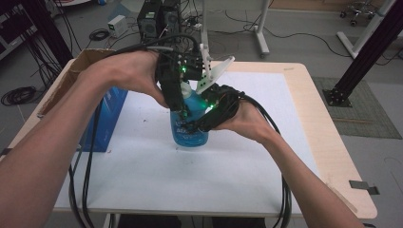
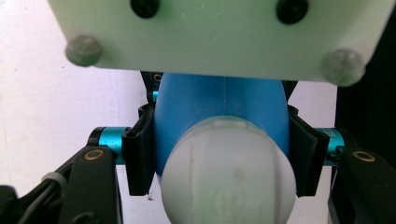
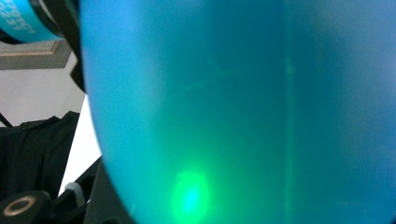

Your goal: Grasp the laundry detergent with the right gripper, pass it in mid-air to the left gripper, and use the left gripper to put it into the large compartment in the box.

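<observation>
White tabletop (image 1: 142, 180), blue bottle (image 1: 191, 135) standing mid-table. Left gripper (image 2: 219, 154) jaws clamped on bottle neck under white cap (image 2: 229, 172). Right gripper (image 1: 209, 116) against bottle body; jaw state cannot tell. Blue box (image 1: 111, 109) left.

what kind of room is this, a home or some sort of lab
Most likely a lab or workshop, not a home: cables lie coiled on the bare floor, computer towers stand behind the table, and a black metal frame rises at the right.
</observation>
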Tool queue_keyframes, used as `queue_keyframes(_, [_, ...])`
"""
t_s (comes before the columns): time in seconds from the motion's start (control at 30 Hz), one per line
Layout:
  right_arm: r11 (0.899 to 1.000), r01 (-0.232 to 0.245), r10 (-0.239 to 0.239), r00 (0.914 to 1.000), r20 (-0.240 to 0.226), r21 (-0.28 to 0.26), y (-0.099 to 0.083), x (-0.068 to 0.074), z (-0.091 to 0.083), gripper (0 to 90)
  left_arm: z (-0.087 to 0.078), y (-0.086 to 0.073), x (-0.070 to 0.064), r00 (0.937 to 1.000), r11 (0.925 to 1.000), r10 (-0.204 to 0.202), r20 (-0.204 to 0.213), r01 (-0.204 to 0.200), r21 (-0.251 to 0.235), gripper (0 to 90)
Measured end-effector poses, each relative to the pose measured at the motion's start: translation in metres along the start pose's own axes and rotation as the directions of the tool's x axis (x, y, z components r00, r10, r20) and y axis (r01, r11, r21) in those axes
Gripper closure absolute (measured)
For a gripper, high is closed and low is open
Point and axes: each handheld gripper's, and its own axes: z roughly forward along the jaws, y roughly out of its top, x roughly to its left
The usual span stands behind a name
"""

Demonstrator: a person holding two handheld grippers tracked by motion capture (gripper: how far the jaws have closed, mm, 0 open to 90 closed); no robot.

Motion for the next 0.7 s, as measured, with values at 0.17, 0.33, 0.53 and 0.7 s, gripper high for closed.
queue_keyframes(0.17, [1.0, 0.005, -0.005, 1.0, 0.004, -0.015, -0.0011, -0.0007, -0.0005, 45.0, -0.001, 0.0014, -0.0005, 1.0, 1.0, -0.004, -0.003, 0.004, -0.004, 38.3])
queue_keyframes(0.33, [0.999, 0.006, -0.006, 1.0, -0.001, -0.032, -0.001, -0.0012, -0.0019, 43.8, -0.0034, 0.0027, -0.0005, 1.0, 1.0, -0.005, -0.003, 0.005, -0.004, 38.4])
queue_keyframes(0.53, [1.0, -0.015, 0.015, 0.9997, -0.017, -0.027, -0.001, -0.0004, -0.0026, 39.2, -0.0037, 0.004, -0.0021, 1.0, 1.0, -0.006, -0.003, 0.006, -0.004, 38.3])
queue_keyframes(0.7, [0.999, -0.026, 0.026, 0.9997, 0.003, -0.021, -0.0038, -0.0017, -0.0035, 32.3, -0.0001, 0.0049, -0.0023, 1.0, 0.9997, -0.005, -0.003, 0.005, 0.025, 38.3])
